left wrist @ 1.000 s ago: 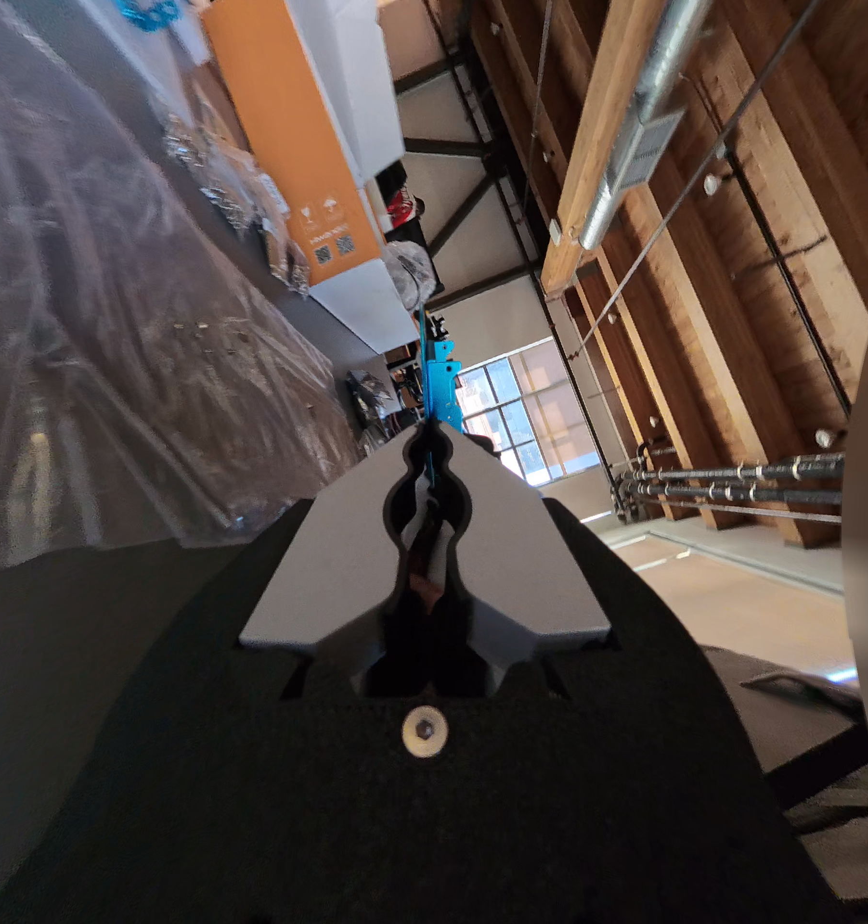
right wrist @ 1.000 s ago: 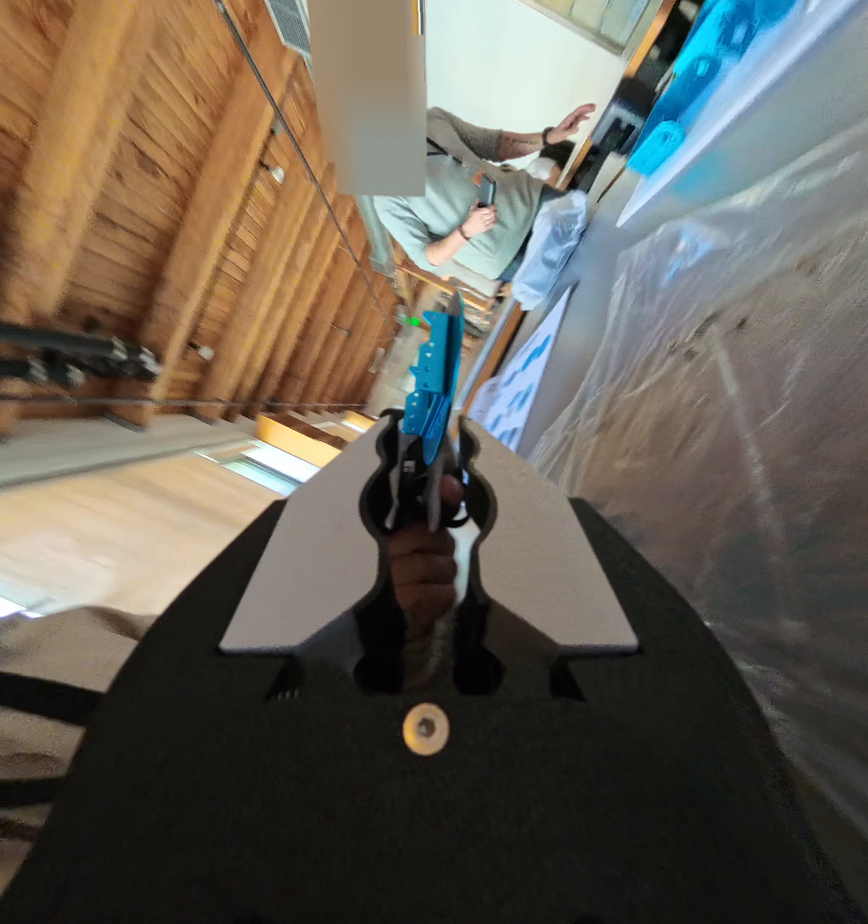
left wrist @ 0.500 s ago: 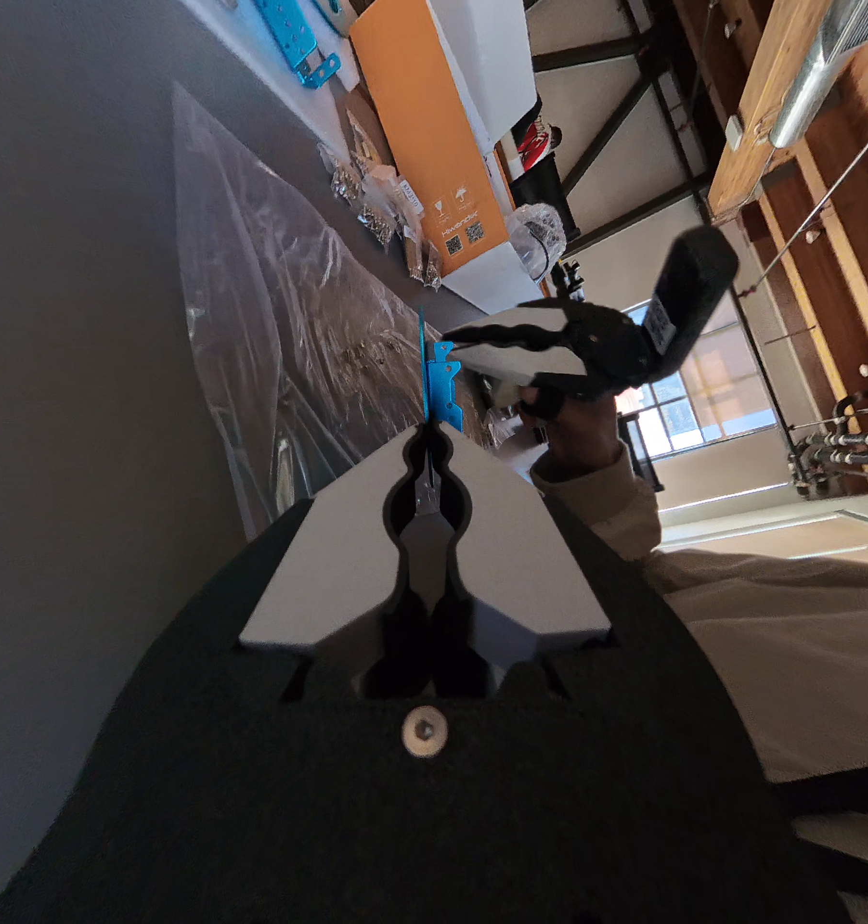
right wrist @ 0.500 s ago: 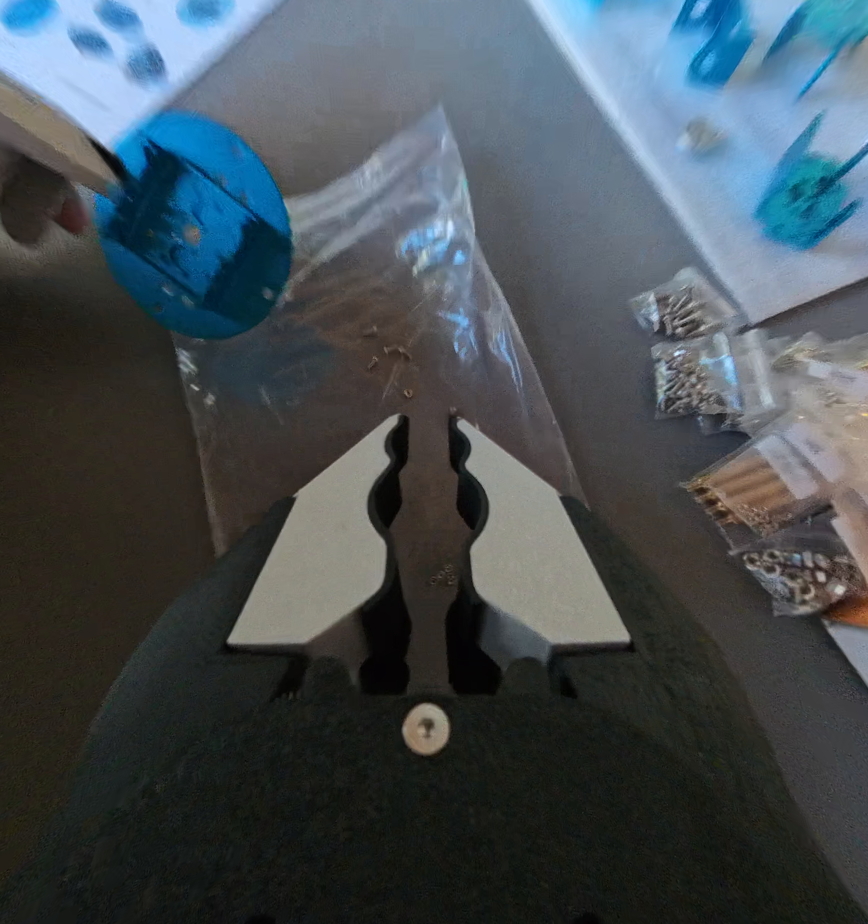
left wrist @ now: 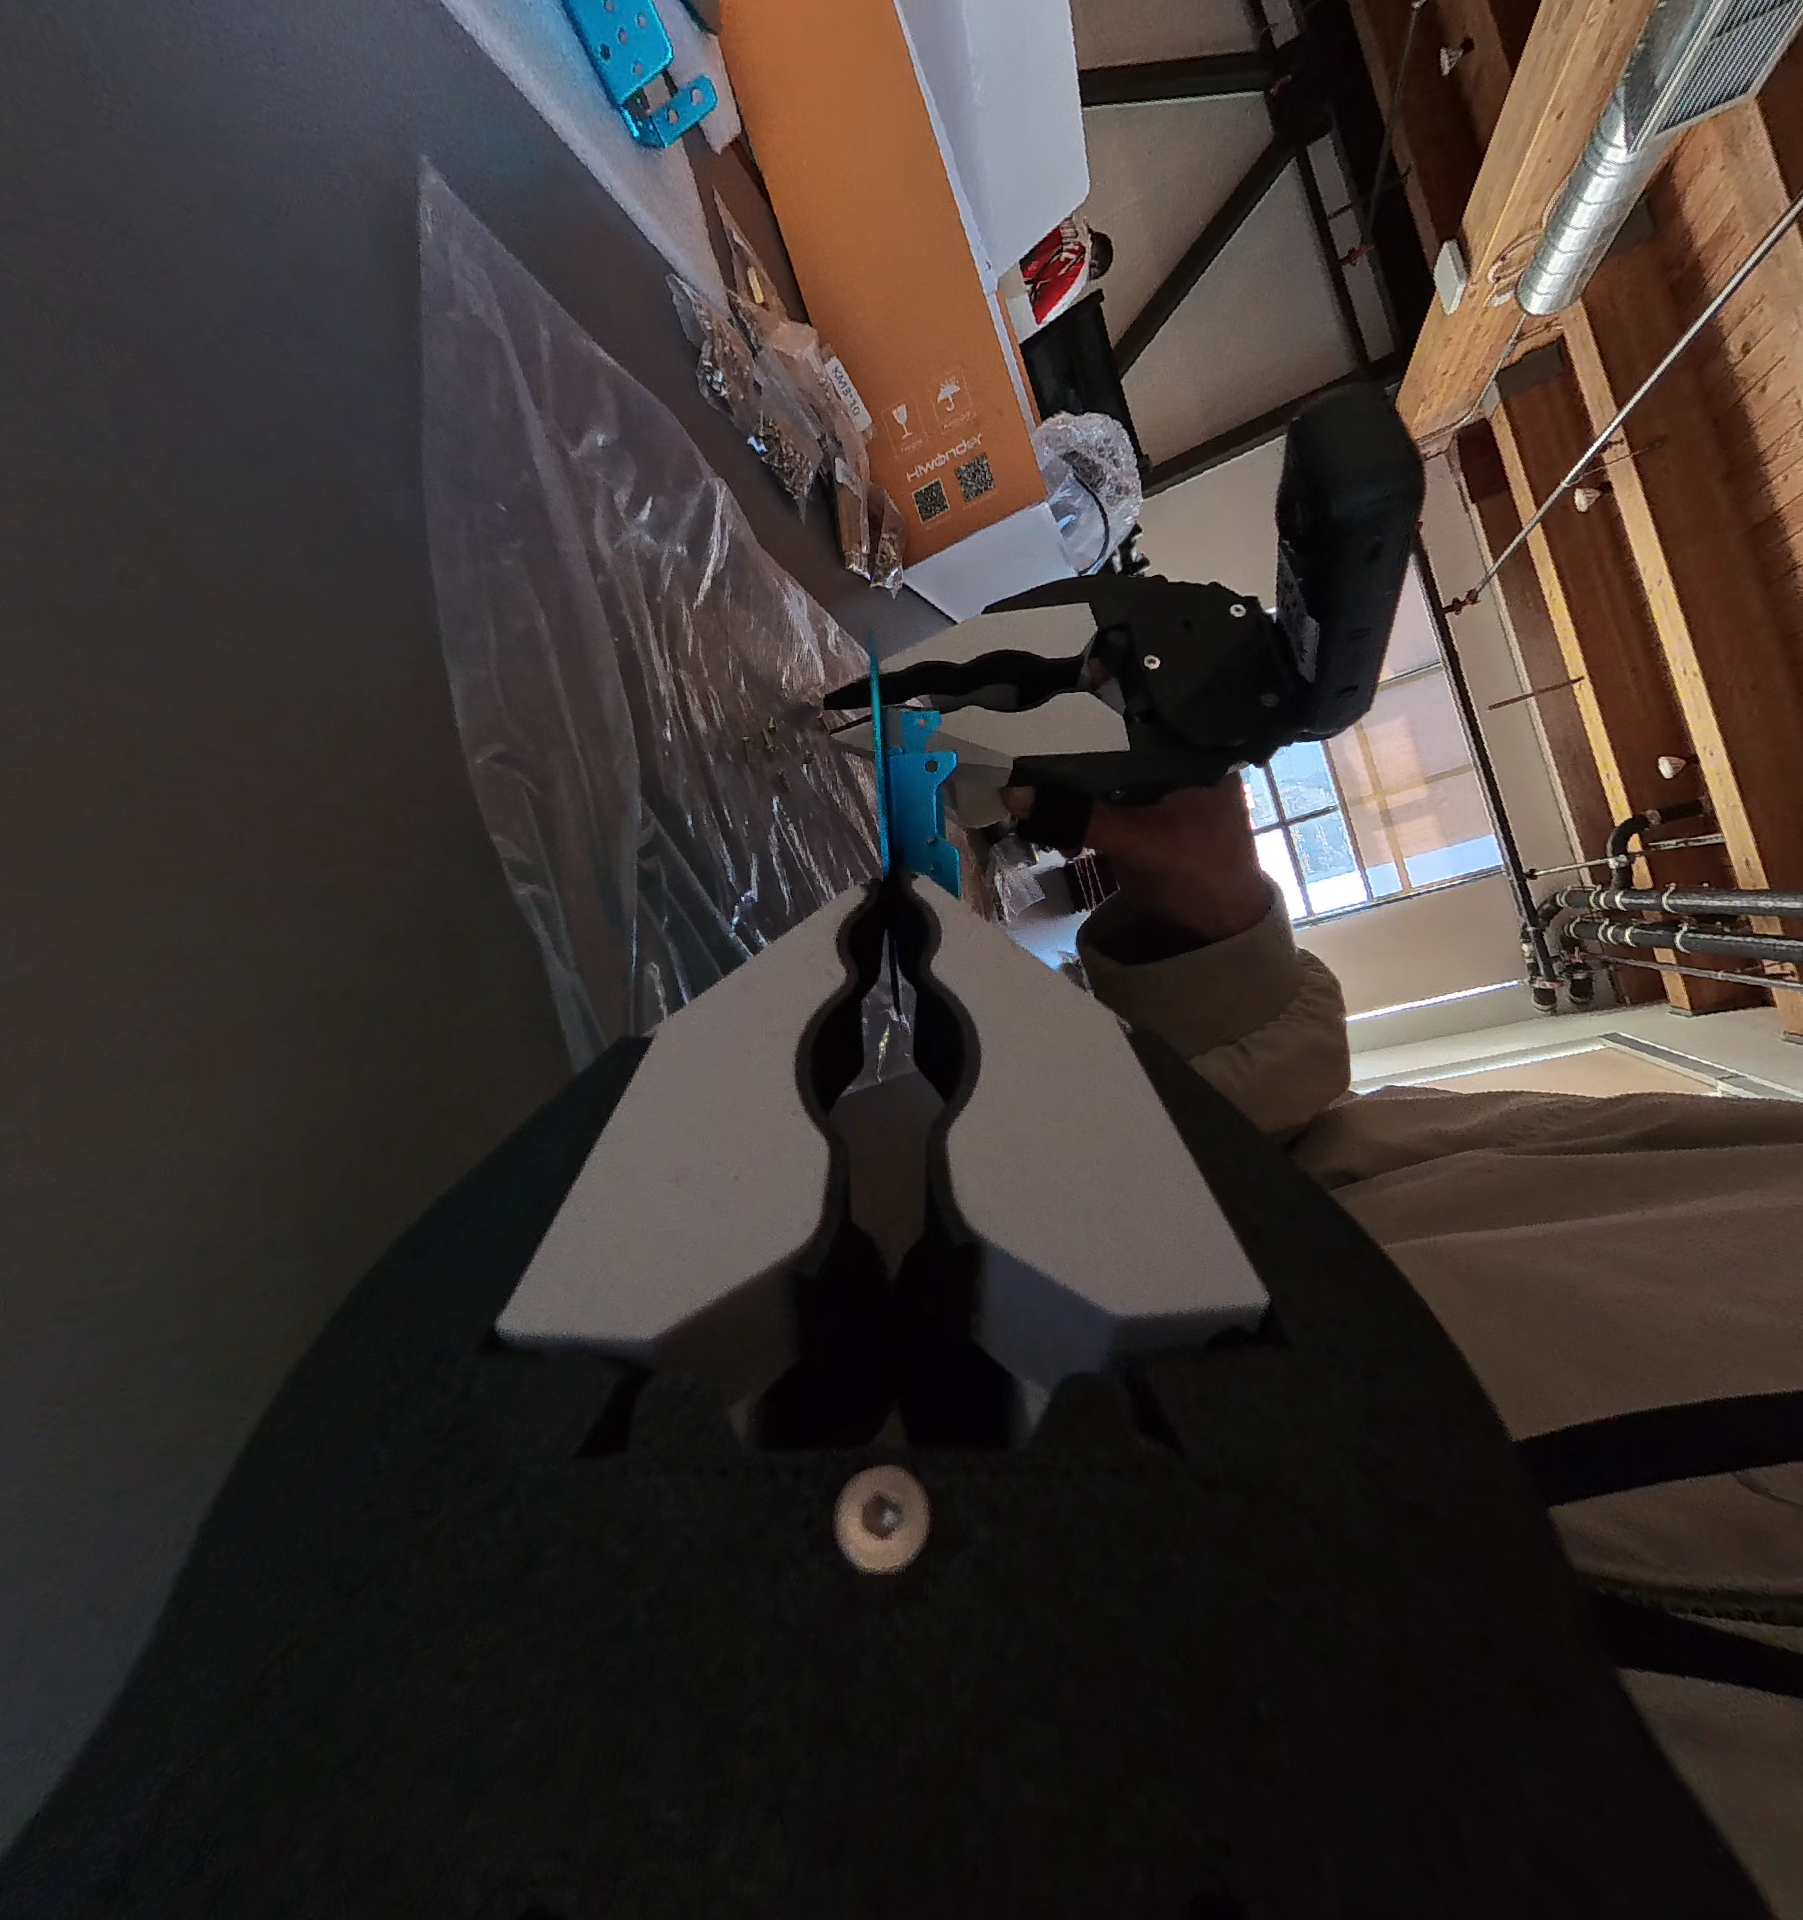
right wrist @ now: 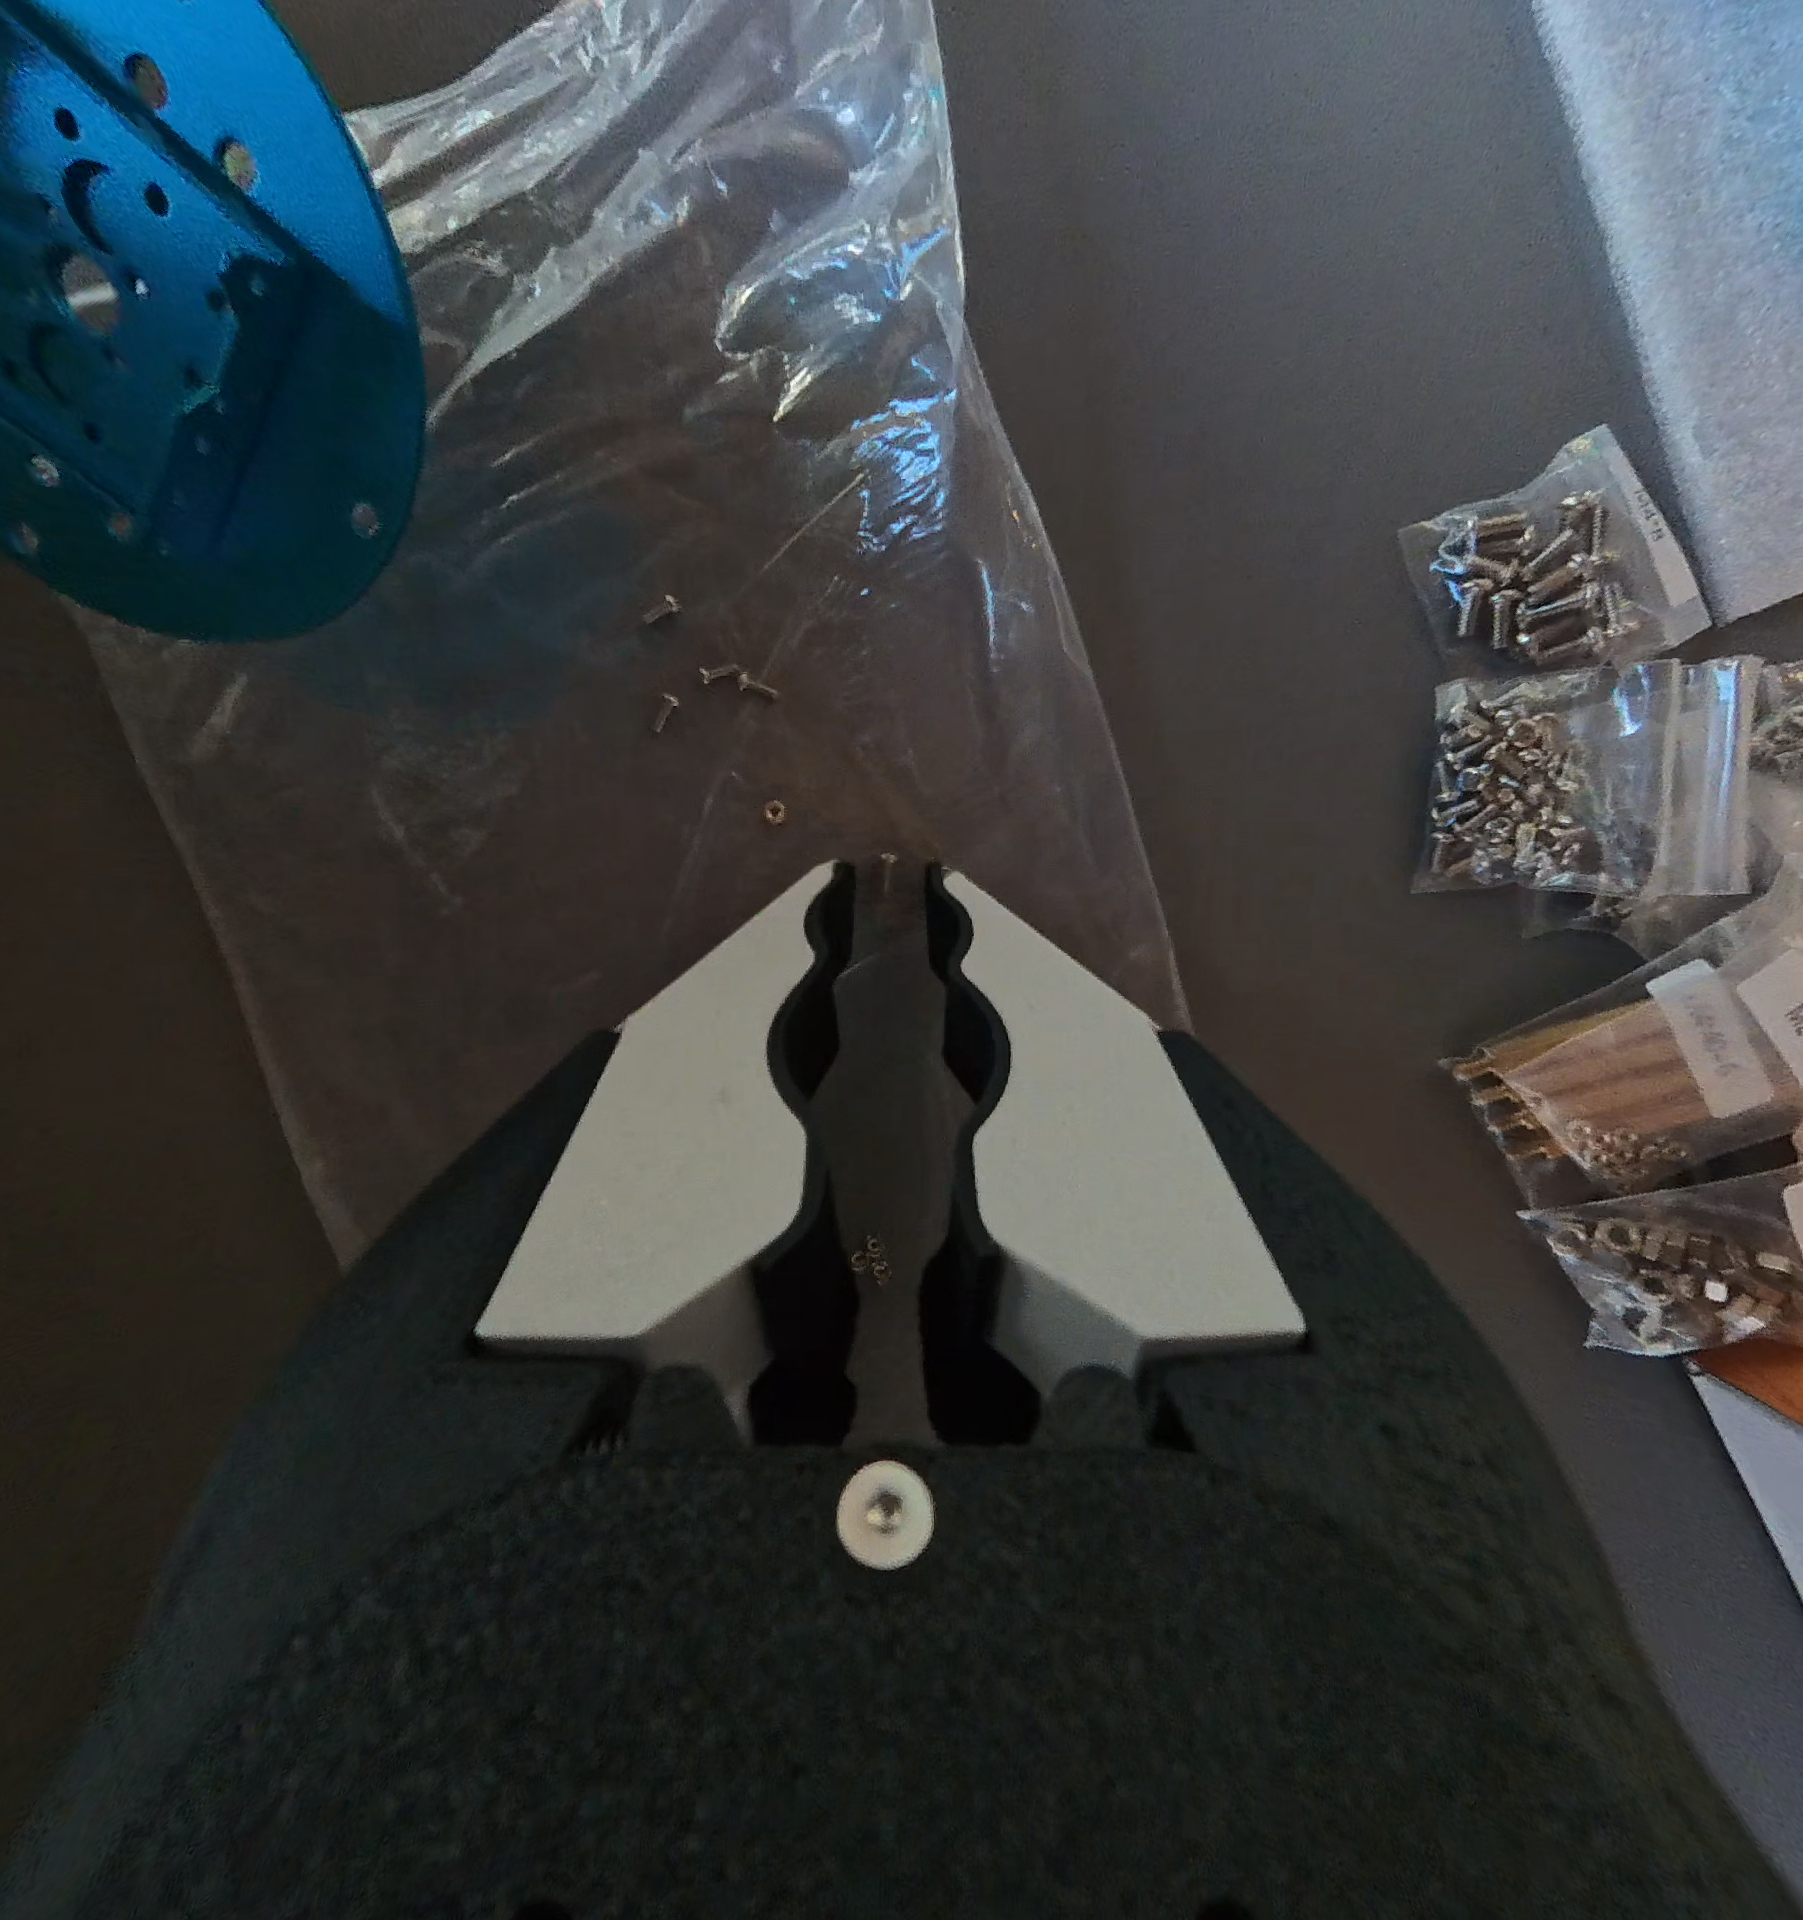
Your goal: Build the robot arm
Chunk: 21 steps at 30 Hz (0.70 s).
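Note:
My left gripper point(left wrist: 892, 883) is shut on the edge of a round blue metal plate with a bracket point(left wrist: 918, 800), held upright above the grey table. The plate also shows at the upper left of the right wrist view point(right wrist: 149, 312), face on, with many holes. My right gripper point(right wrist: 889, 868) is open by a narrow gap and empty, pointing down at a clear plastic bag point(right wrist: 668, 364). Loose small screws point(right wrist: 715, 675) and a nut point(right wrist: 772, 809) lie on the bag. One screw point(right wrist: 886, 860) lies just at the tips. In the left wrist view the right gripper point(left wrist: 835, 715) hovers beside the plate.
Small bags of screws point(right wrist: 1531, 592), nuts point(right wrist: 1707, 1278) and brass standoffs point(right wrist: 1655, 1091) lie to the right on the grey table point(right wrist: 1240, 312). A white foam sheet point(right wrist: 1707, 260) lies at the far right. An orange and white box point(left wrist: 876, 260) stands beyond. Across from one pair of fingers to the other is roughly 15 cm.
Both views swung from the ceiling down to the table. My right gripper came off the blue plate and now points at the bag with its jaws slightly apart. The left stays shut on the plate.

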{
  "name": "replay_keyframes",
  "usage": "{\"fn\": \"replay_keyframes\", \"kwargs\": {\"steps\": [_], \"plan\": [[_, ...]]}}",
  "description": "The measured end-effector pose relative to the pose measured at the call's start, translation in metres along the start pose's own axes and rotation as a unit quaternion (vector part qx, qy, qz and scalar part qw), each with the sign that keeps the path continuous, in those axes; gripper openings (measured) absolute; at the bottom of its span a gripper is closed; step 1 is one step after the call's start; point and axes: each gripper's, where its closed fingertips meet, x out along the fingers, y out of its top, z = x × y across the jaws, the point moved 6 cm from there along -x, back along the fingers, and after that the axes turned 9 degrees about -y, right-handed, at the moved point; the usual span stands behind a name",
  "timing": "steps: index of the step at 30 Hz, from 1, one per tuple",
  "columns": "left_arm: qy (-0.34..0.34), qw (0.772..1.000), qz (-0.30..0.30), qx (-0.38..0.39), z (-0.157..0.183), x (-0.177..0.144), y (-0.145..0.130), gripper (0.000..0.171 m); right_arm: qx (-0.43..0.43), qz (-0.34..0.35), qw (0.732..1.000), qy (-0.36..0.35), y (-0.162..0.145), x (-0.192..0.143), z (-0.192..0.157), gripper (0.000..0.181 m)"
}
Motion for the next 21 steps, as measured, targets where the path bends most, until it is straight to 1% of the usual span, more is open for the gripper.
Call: {"fn": "replay_keyframes", "kwargs": {"steps": [4,7,13,14,17,19,21], "plan": [[-0.006,1.000,-0.005,-0.004,0.000,0.003,-0.001,0.000,-0.011,0.010,1.000,0.002,0.004,-0.003,-0.001,0.006],[-0.007,1.000,-0.004,-0.007,-0.001,0.004,-0.001,0.000,-0.019,-0.010,1.000,0.003,0.001,0.001,-0.001,0.007],[-0.006,1.000,0.003,-0.013,-0.003,0.003,-0.001,0.000,-0.042,-0.006,0.999,-0.008,0.004,0.003,-0.004,0.005],[-0.008,1.000,0.006,-0.017,-0.003,0.003,-0.001,0.000,-0.047,-0.005,0.999,-0.011,0.005,0.003,-0.004,0.001],[-0.015,0.999,0.015,-0.034,-0.004,0.003,0.000,0.000,-0.047,0.007,0.999,-0.010,0.006,0.004,-0.005,0.000],[-0.012,0.999,0.021,-0.038,-0.006,0.002,0.002,0.000,-0.030,0.031,0.999,0.001,0.009,0.001,-0.005,0.000],[-0.011,0.998,0.030,-0.046,-0.007,0.001,0.003,0.000,-0.011,0.094,0.995,0.040,0.019,-0.009,-0.010,0.000]]}}
